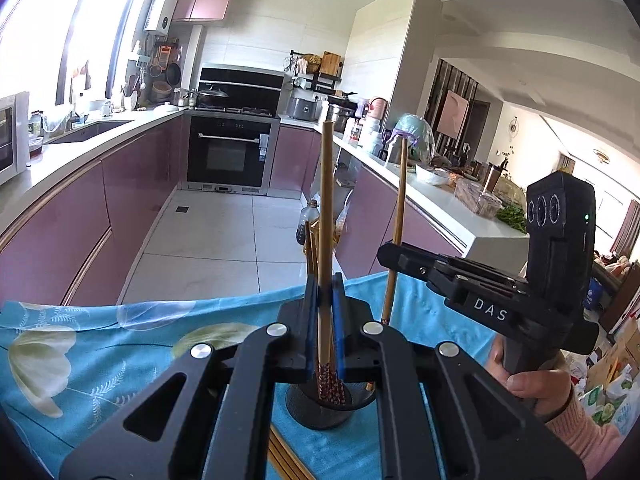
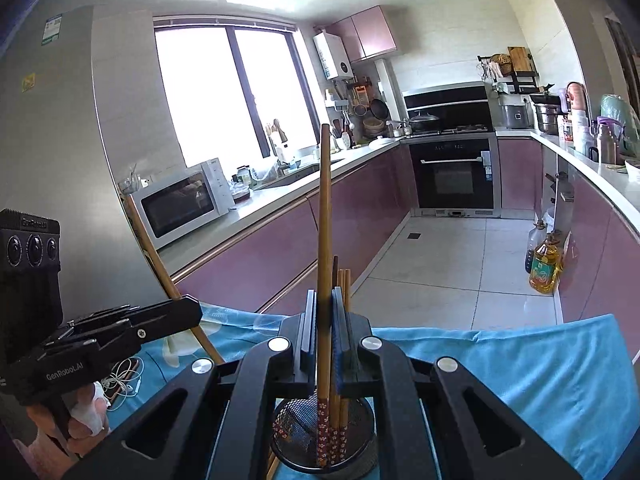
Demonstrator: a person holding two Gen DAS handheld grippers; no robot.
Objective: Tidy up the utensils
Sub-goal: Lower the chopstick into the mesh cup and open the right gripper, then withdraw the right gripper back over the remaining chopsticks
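Now mid-step: both grippers drop chopsticks into the mesh holder point(image 2: 324, 440), bottom center of frame, on the blue cloth point(image 2: 520, 380). Left gripper point(image 1: 324, 312) is clenched on one chopstick point(image 1: 326, 208); right gripper point(image 2: 325, 320) clamps another chopstick point(image 2: 324, 216). Both are bamboo w/ patterned red ends. Next: lower, release.

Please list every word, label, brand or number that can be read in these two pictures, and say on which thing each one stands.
"DAS": white letters on the body of the right gripper, seen from the left wrist.
"GenRoboLAI" (last letters unsure): on the body of the left gripper, and again on its camera block.
Too small or blurred to read: stickers on the fridge, the oil bottle label, the oven door tag.
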